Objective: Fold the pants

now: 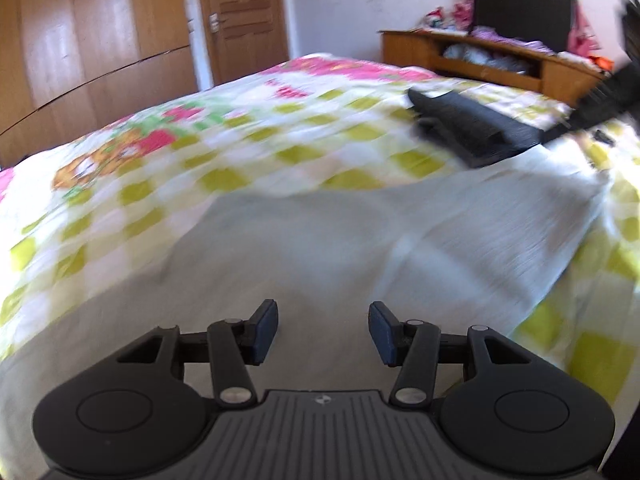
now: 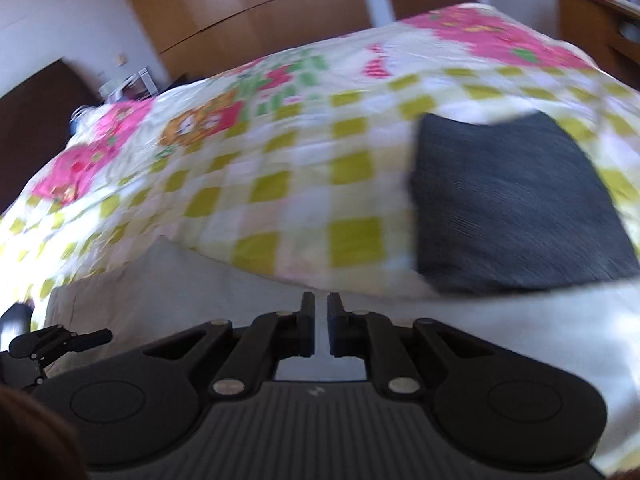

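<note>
Pale cream pants (image 1: 360,240) lie spread on the bed right under and ahead of both grippers; they also show in the right wrist view (image 2: 168,292). My left gripper (image 1: 323,330) is open and empty, hovering just above the pale fabric. My right gripper (image 2: 321,320) has its jaws nearly together with a thin gap, above the same fabric; no cloth shows between them. A dark grey folded garment (image 2: 512,204) lies on the bed beyond the pants, to the right; it also shows in the left wrist view (image 1: 472,128). Both views are motion-blurred.
The bed carries a yellow-checked floral cover (image 1: 200,148). A wooden headboard shelf (image 1: 500,60) with clothes stands at the far right. Wooden wardrobe and door (image 1: 120,40) stand behind the bed. The left gripper (image 2: 52,344) shows at the right view's left edge.
</note>
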`<move>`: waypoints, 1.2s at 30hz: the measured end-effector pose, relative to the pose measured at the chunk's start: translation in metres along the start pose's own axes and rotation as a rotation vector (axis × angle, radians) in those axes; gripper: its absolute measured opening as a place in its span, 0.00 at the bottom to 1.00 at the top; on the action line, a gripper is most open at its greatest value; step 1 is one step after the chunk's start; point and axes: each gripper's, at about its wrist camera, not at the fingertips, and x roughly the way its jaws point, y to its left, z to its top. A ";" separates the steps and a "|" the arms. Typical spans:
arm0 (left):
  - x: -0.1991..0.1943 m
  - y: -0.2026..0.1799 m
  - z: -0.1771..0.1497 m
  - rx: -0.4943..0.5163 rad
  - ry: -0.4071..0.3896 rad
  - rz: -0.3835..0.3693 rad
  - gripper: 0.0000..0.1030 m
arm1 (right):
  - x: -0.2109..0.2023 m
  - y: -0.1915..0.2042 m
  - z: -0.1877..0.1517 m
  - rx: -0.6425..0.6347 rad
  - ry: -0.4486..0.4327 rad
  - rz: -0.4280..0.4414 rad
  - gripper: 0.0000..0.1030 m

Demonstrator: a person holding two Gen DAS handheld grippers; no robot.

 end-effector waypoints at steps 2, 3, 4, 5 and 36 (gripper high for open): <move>0.010 -0.017 0.011 0.014 0.003 -0.039 0.60 | -0.029 -0.040 -0.024 0.155 -0.014 -0.043 0.11; 0.014 -0.026 0.015 0.026 0.003 -0.055 0.60 | -0.040 -0.055 -0.035 0.204 -0.024 -0.062 0.11; 0.019 -0.036 0.020 0.041 0.004 -0.069 0.60 | -0.047 -0.070 -0.044 0.250 -0.035 -0.081 0.13; 0.023 -0.045 0.024 0.054 0.010 -0.080 0.60 | -0.051 -0.084 -0.052 0.296 -0.047 -0.093 0.15; 0.066 -0.125 0.060 0.192 0.144 -0.106 0.61 | 0.009 -0.169 -0.057 0.689 -0.325 0.097 0.25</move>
